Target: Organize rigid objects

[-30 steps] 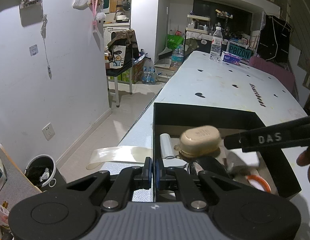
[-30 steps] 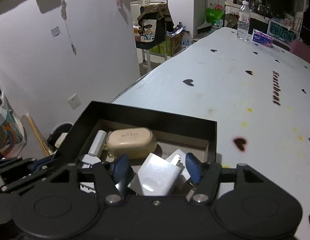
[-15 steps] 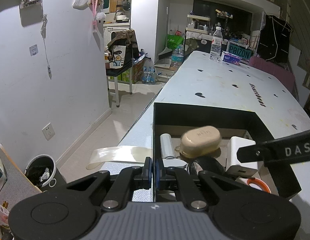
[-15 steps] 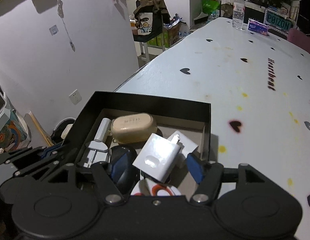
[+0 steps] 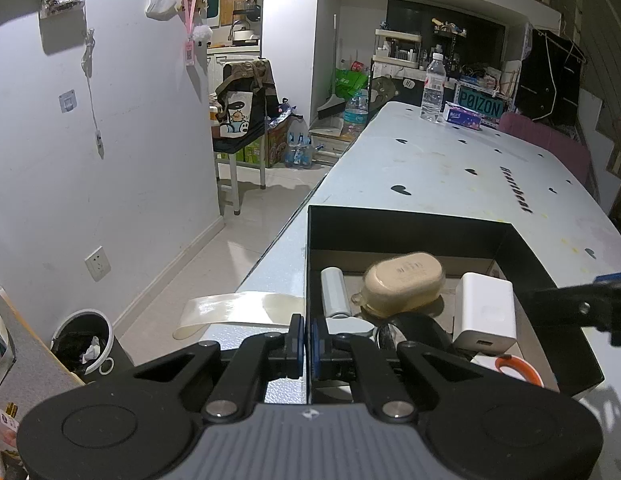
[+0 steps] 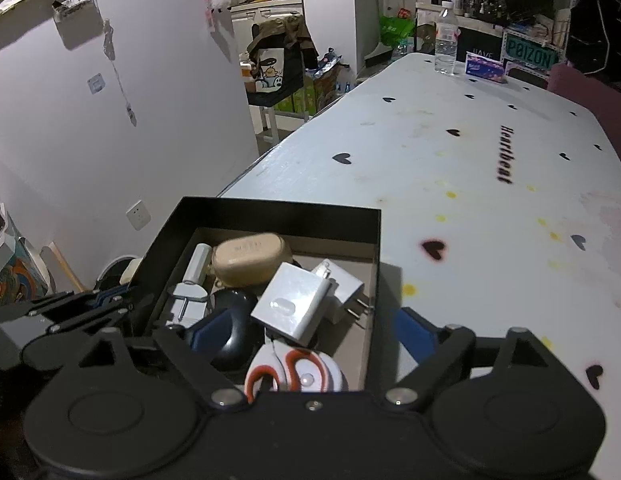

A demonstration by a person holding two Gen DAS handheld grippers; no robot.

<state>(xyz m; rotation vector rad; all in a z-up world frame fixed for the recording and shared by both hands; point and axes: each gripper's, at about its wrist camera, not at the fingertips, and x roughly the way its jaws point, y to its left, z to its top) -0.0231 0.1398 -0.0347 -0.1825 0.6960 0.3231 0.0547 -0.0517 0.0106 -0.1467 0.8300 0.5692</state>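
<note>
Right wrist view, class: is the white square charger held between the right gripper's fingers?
No. The white square charger lies loose in the black box.

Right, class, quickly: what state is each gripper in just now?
Left gripper: shut on the black box wall.
Right gripper: open, jaws just been opening, nothing gripped; white charger lies in the box.

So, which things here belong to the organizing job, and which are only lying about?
Belong to the job:
black box
beige case
white charger
smaller white plug
dark mouse
orange-and-white item

Lying about:
water bottle
tissue pack
bin
</note>
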